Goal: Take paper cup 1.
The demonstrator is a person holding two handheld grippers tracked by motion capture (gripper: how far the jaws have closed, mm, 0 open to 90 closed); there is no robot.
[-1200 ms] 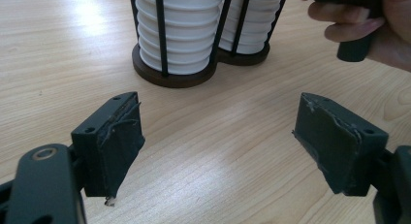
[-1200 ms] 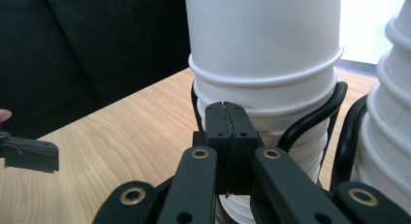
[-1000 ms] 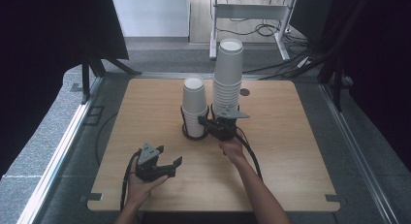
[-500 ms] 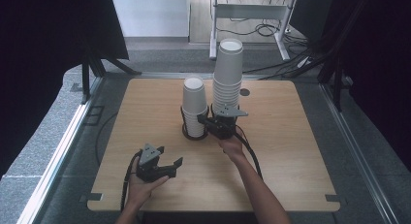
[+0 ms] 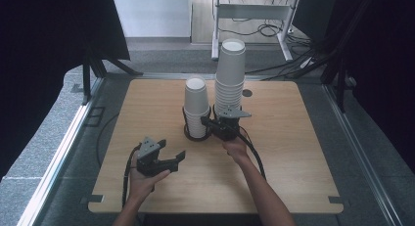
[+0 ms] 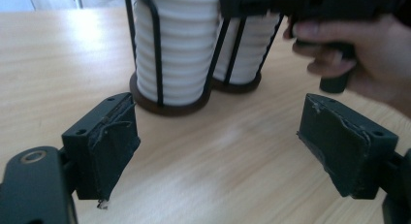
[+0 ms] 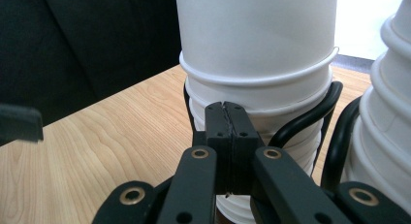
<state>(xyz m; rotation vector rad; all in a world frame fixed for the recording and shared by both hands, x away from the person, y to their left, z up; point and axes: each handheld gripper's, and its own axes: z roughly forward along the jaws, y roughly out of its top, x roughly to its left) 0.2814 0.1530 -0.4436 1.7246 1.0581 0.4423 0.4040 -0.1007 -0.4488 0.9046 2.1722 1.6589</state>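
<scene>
Two stacks of white paper cups stand in black wire holders mid-table: a short stack point(image 5: 196, 104) and a taller stack point(image 5: 230, 74) to its right. My right gripper point(image 5: 203, 122) is shut, jaws pressed flat together point(image 7: 226, 121) with nothing seen between them, its tip right at the short stack point(image 7: 257, 44) just above the holder's wire ring point(image 7: 303, 120). My left gripper point(image 5: 172, 150) hovers nearer the front edge, pointing towards the cups. Its jaws have just been opening and stand wide apart point(image 6: 218, 144), over bare wood, well short of the short stack point(image 6: 177, 44).
The wooden table point(image 5: 293, 138) has bare wood to the left, right and front of the holders. The right hand point(image 6: 368, 59) reaches in beside the taller stack point(image 6: 247, 40). Cables point(image 5: 252, 150) trail back from both grippers. A metal frame point(image 5: 254, 11) stands beyond the table.
The left gripper's jaws are spread a little wider than before, and that hand has shifted slightly. The right hand and both cup stacks stay where they were.
</scene>
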